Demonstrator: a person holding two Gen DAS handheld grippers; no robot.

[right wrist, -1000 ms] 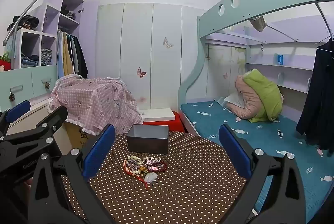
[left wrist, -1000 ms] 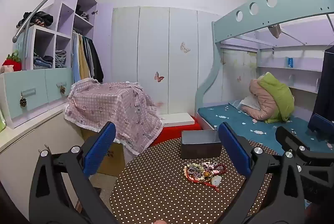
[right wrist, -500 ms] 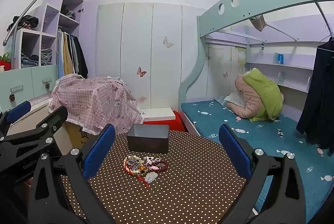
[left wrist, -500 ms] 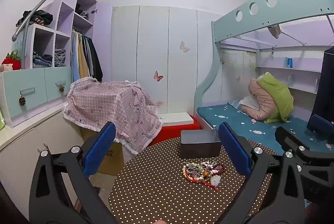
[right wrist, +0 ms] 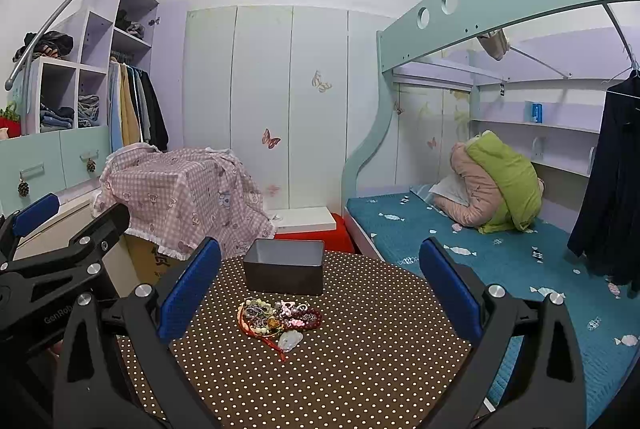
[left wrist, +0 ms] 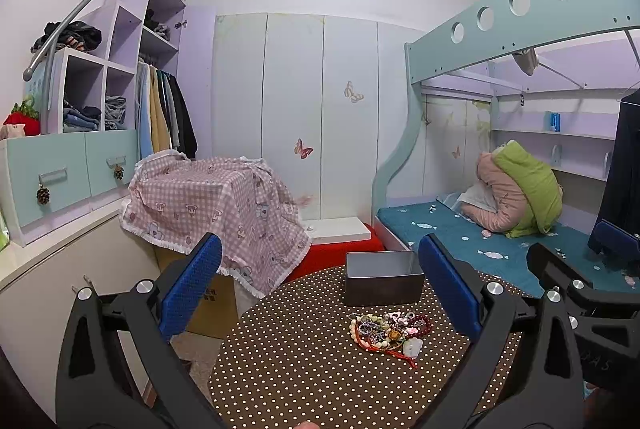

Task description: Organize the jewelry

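Brown polka-dot table (right wrist: pixel 360 369) carries the jewelry pile (right wrist: pixel 278 319): beads, bracelets, red cord, pale pendant, all tangled in one heap. Grey box (right wrist: pixel 284 267) sits just behind the pile, near but not touching, open top, contents not visible. R wrist view: pile sits centre frame, slightly left of mid-gap of the right gripper (right wrist: pixel 320 293), and lower down, i.e. ahead and below the tips. L wrist view: same pile (left wrist: pixel 388 331) lies right of centre, close to the right-hand pad of the left gripper (left wrist: pixel 320 293); box (left wrist: pixel 384 283) upper right of it. Both grippers wide open, jaws spread full, nothing held, well apart from the pile and above table level. Judgement: R is better lined up w/ the heap, approx straight-ahead reach; L would need to swing toward frame right. Pile's long axis runs roughly left-right across both views, red cord tail pointing to lower frame. Next move prob. a descent onto one strand, then a short carry back to the box.
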